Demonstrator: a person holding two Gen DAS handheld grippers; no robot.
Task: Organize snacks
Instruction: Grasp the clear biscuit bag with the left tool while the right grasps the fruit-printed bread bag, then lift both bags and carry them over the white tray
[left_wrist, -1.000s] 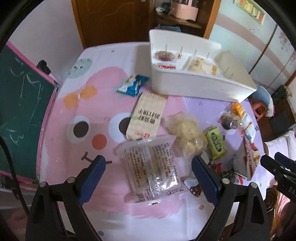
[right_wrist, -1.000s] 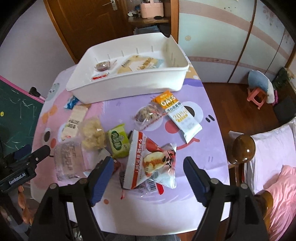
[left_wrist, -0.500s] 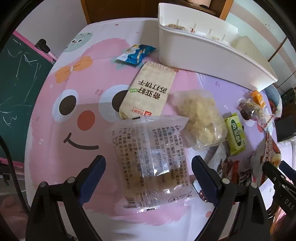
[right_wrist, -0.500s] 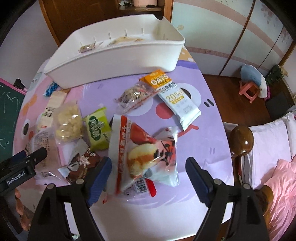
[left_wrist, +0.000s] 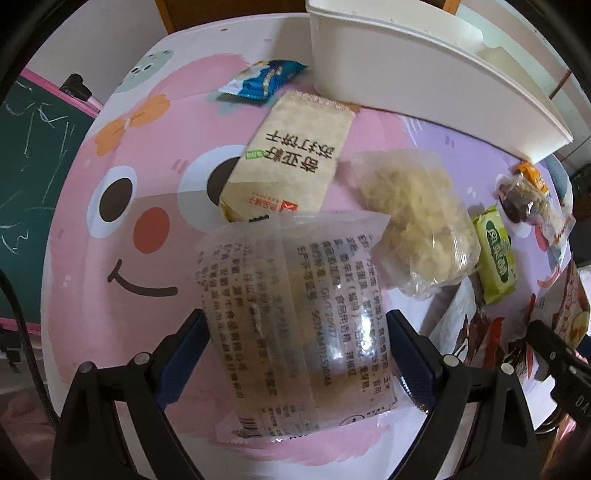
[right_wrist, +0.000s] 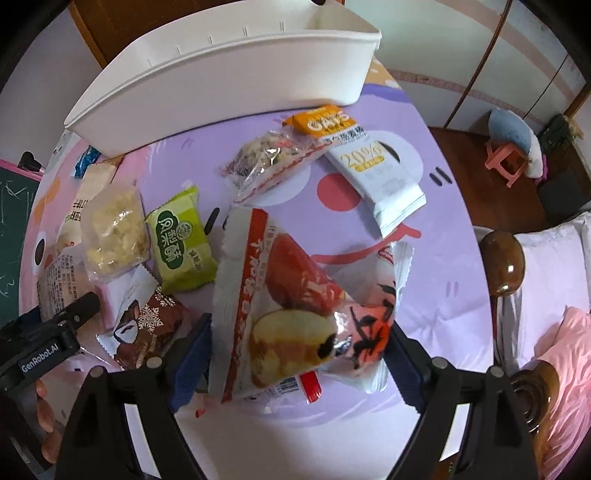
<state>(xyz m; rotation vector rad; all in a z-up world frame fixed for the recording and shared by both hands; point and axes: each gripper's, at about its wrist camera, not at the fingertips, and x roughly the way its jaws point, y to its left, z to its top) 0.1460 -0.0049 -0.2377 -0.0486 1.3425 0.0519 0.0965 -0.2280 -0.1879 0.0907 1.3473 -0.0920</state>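
- Left wrist: left gripper (left_wrist: 295, 350) fingers spread wide, straddling clear printed packet (left_wrist: 295, 314) lying flat on pink cartoon surface (left_wrist: 110, 258), not clamped; beige cracker pack (left_wrist: 291, 158) and white bin (left_wrist: 424, 74) beyond.
- Right wrist: right gripper (right_wrist: 299, 358) fingers wide apart around red-white bread bag (right_wrist: 303, 310) on surface, contact unclear; green pastry pack (right_wrist: 183, 240) to left.

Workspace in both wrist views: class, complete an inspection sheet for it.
Surface: round table under a pink and purple cartoon cloth.
Job's things: white plastic bin; clear printed snack packet; red and white bread bag; other wrapped snacks loose on the cloth.
Clutter: nothing seen.
Grippers: left gripper open astride the clear packet; right gripper open astride the bread bag.
Cables: black cable.
Surroundings: green chalkboard, pink stool.
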